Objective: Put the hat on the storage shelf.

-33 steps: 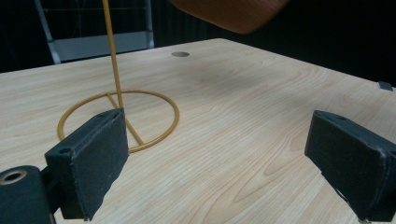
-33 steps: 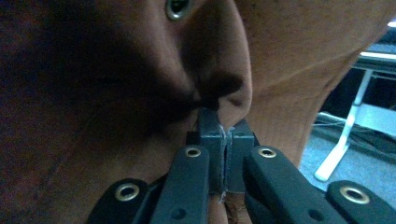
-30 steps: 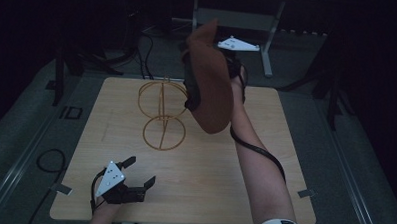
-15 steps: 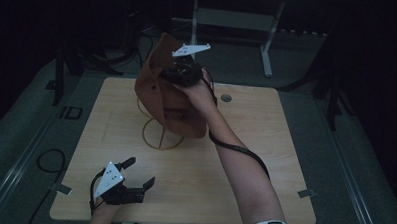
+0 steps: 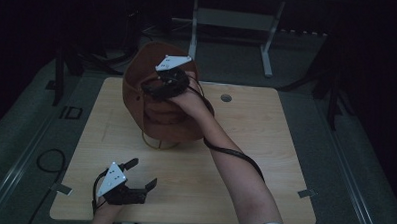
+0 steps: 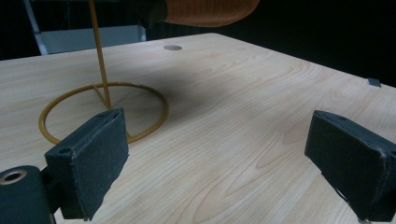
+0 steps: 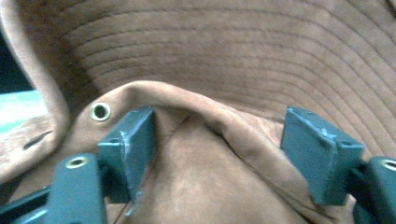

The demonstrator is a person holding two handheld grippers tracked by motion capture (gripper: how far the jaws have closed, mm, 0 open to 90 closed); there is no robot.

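My left gripper rests near the table's near-left corner, its fingers wide apart with nothing but bare wood between them. From the left gripper view I look across the table to the stand, a thin golden rod rising from a ring base that lies flat on the wood, toward the far-left part of the table.

My right arm reaches across the middle of the table. My right gripper is at the hat, a brown brimmed one draped over the stand, whose ring base peeks out under its near edge. My right fingers have just been opening and now stand wide; a raised fold of the hat's crown sits between them. The left finger lies against the cloth beside a metal eyelet, the right one just clear of it, so they do not pinch the hat. The stitched brim curves beyond them.
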